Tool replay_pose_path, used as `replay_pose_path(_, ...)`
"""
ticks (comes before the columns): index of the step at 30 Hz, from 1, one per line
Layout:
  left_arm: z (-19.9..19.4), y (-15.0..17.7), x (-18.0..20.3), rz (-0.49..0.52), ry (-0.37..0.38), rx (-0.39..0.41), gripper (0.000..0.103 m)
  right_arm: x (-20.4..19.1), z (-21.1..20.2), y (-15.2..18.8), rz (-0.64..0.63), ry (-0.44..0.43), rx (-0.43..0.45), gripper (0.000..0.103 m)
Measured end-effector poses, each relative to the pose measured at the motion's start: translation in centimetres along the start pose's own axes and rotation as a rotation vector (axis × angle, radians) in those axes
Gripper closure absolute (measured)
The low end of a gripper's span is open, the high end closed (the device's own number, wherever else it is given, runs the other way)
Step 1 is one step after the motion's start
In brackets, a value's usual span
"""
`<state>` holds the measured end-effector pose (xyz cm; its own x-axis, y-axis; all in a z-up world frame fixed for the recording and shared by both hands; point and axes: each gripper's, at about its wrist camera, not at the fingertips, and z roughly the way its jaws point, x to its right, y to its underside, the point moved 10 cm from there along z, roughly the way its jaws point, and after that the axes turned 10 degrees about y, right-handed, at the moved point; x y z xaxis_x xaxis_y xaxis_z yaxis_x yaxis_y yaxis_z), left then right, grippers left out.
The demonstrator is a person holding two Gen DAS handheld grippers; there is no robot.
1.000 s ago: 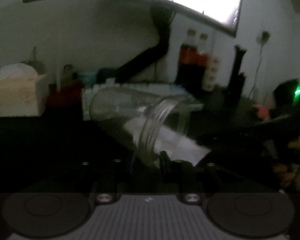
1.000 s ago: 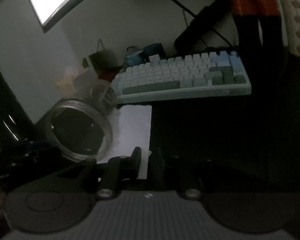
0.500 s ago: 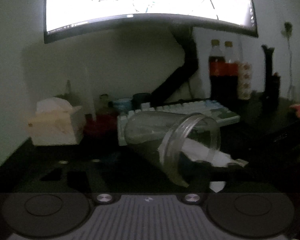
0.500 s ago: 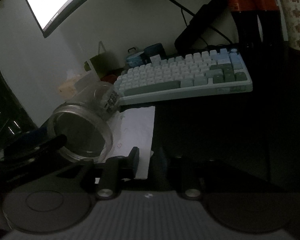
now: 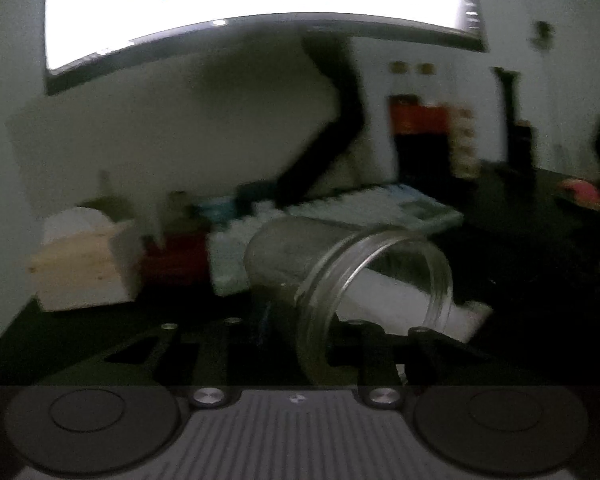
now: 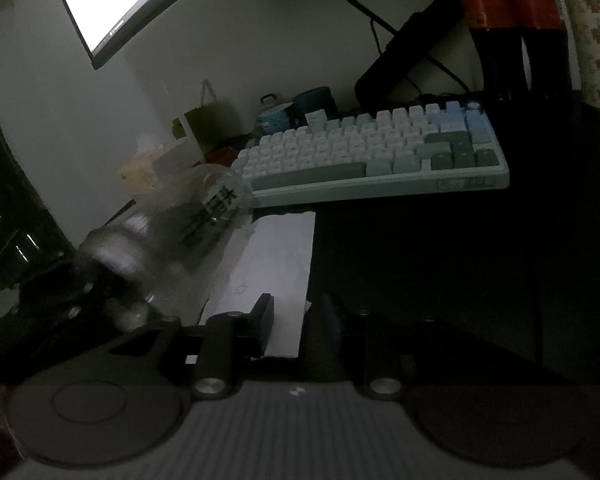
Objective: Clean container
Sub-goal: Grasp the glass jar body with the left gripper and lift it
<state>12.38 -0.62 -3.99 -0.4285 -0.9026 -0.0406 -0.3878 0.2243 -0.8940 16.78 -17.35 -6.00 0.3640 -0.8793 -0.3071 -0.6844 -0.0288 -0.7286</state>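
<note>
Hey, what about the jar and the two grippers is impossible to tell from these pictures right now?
- Whether the jar is clean inside: both views are dark and motion-blurred.
- The left gripper: its jaws are lost in shadow behind the jar's rim.
- Print on the jar: blurred in the right wrist view.
- The right gripper: whether it pinches the white paper is unclear; one jaw is lost in darkness.
</note>
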Motion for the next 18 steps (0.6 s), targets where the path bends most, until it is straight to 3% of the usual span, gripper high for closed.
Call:
replay_pose_path(4, -1.9, 1.6, -0.7, -0.052, 0.254, -0.031, 0.087, -0.1, 0.0, 0.0, -0.002, -0.004, 0.0, 0.068)
replay_pose_path(5, -2.4, 2.0, -1.0, -0.058, 0.286, -0.039, 0.087, -0.1, 0.0, 0.0, -0.003, -0.004, 0.0, 0.068)
replay_pose_path(6, -2.7, 2.4, -1.4, -0.05, 0.271, -0.053, 0.084, -0.1, 0.0, 0.0, -0.004, -0.005, 0.0, 0.067)
replay_pose_path(9, -3.2, 2.8, -3.8, -0.055, 0.089, -0.087, 0.055, -0.2, 0.0, 0.0, -0.005, -0.007, 0.0, 0.066)
replay_pose_path(11, -3.9, 2.6, -5.1, -0.073, 0.0, -0.08, 0.049, -0.2, 0.0, 0.0, -0.006, -0.009, 0.0, 0.066)
replay_pose_path(14, -5.4, 2.0, -5.6, -0.099, -0.02, -0.051, 0.041, -0.2, 0.0, 0.0, -0.006, -0.01, 0.0, 0.065)
replay_pose_path(16, -6.8, 1.2, -5.5, -0.082, -0.053, -0.025, 0.026, -0.2, 0.0, 0.0, -0.005, -0.011, 0.0, 0.065)
replay_pose_path(18, -8.1, 0.4, -5.1, -0.061, -0.069, 0.013, 0.019, -0.2, 0.0, 0.0, -0.004, -0.013, 0.0, 0.064)
